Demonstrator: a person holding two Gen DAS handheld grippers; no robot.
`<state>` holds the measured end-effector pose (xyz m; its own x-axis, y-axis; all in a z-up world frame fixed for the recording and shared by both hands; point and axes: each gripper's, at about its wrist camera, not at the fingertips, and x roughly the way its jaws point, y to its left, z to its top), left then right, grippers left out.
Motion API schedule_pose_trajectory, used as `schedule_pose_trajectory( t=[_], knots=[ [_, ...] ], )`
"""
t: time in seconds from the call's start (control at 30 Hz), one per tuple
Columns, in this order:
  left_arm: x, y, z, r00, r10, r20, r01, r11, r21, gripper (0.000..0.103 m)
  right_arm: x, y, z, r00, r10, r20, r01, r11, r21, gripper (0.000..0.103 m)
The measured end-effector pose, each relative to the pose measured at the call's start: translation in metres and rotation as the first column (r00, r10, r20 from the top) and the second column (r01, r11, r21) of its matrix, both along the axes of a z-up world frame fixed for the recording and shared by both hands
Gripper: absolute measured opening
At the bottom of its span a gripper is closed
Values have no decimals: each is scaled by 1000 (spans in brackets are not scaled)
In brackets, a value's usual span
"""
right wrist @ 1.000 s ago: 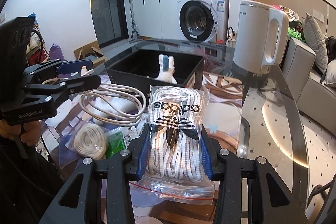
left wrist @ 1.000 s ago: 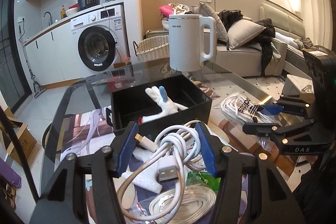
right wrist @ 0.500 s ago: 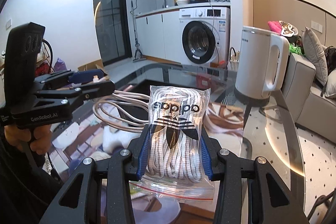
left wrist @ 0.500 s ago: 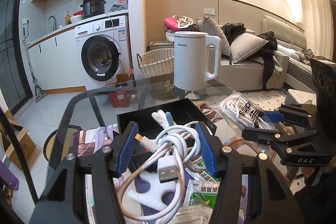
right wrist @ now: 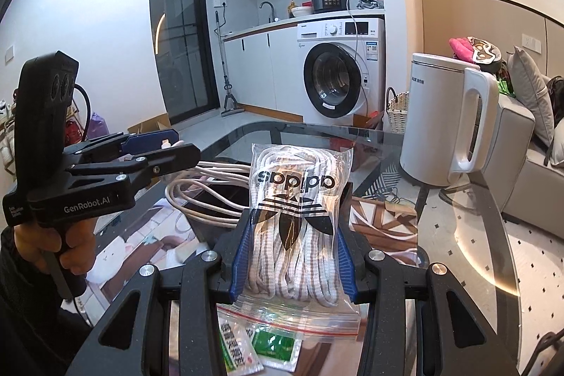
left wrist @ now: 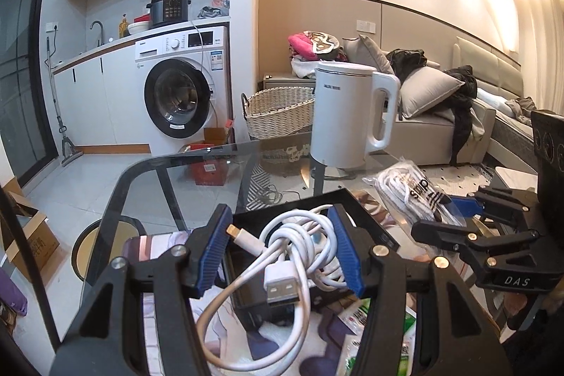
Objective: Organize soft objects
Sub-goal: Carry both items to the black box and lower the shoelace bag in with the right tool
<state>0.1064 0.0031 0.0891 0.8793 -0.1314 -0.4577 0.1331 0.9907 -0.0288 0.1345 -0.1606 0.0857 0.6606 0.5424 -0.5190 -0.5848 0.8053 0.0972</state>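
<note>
My left gripper [left wrist: 280, 247] is shut on a coiled white USB cable [left wrist: 299, 249] and holds it in the air above the black box [left wrist: 356, 210]. My right gripper [right wrist: 292, 252] is shut on a clear zip bag of white shoelaces [right wrist: 299, 210] and holds it above the table. In the right wrist view the left gripper [right wrist: 169, 150] is at the left with the cable [right wrist: 201, 199] hanging from it. In the left wrist view the right gripper [left wrist: 447, 217] holds the lace bag [left wrist: 409, 196] at the right. The box's inside is mostly hidden.
A white electric kettle [left wrist: 349, 115] stands on the glass table [left wrist: 197, 171] behind the box. Green sachets [right wrist: 253, 344] and a white plush toy [right wrist: 109, 259] lie on the table below. A wicker basket [left wrist: 278, 111] and a washing machine [left wrist: 179, 87] stand beyond the table.
Both grippers have risen with their loads and tilted up. The box and the items on the table have dropped low in both views.
</note>
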Motion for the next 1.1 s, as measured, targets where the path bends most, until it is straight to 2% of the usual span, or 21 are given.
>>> schedule_pose_trajectory(
  t=[0.47,0.63,0.93,1.0,1.1],
  knots=[
    [35,11,-18,999,53,-5,-53,998,-46,56,47,27,-24,998,-32,-57,32,999,-3,42],
    [45,10,-22,999,49,-4,-49,998,-40,56,52,32,-28,997,-35,-69,34,999,-3,42],
    [59,4,-34,998,-41,-56,38,997,-63,56,58,27,-30,997,-55,-60,54,998,-20,42],
    [64,2,-36,997,-49,-59,46,998,-53,56,58,23,-29,996,-63,-60,62,998,-14,42],
    [74,-1,-46,993,-29,-113,27,999,-17,57,57,21,-29,996,-63,-60,62,998,-20,42]
  ],
)
